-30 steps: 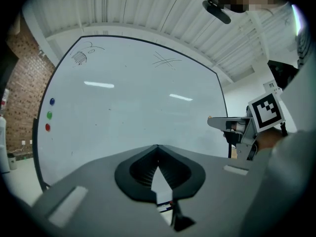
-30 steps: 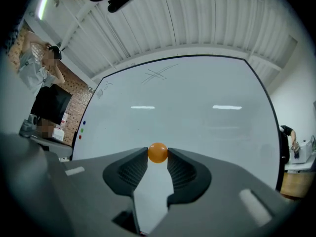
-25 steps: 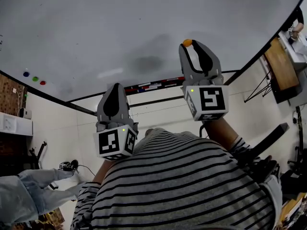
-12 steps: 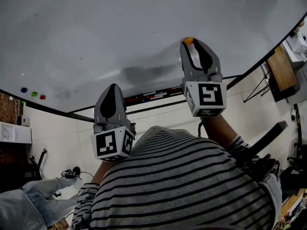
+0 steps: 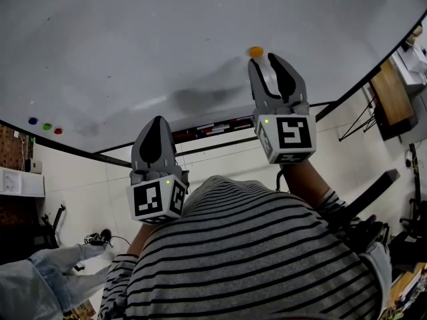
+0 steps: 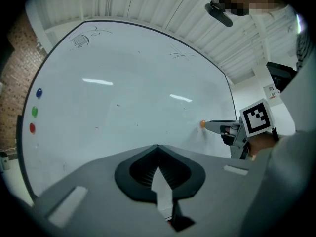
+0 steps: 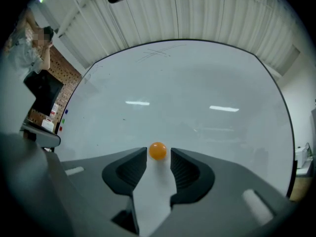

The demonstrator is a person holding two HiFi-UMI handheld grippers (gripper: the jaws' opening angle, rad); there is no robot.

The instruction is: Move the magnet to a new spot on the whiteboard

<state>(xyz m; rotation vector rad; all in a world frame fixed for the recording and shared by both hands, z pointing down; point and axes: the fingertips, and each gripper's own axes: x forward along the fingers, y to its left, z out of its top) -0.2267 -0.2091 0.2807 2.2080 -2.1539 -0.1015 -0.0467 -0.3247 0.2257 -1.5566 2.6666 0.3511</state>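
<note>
The whiteboard (image 5: 167,39) spans the field. Far to the left of the left jaws, a blue magnet (image 5: 33,121), a green magnet (image 5: 47,127) and a red magnet (image 5: 58,131) sit in a row on the board. Left gripper (image 5: 159,120): jaws closed together, nothing between them. Right gripper (image 5: 265,59): jaws apart and opening, tips near the board. The orange magnet (image 5: 255,51) clings to the whiteboard just beyond those tips, in line with their gap, clear of both pads.
</note>
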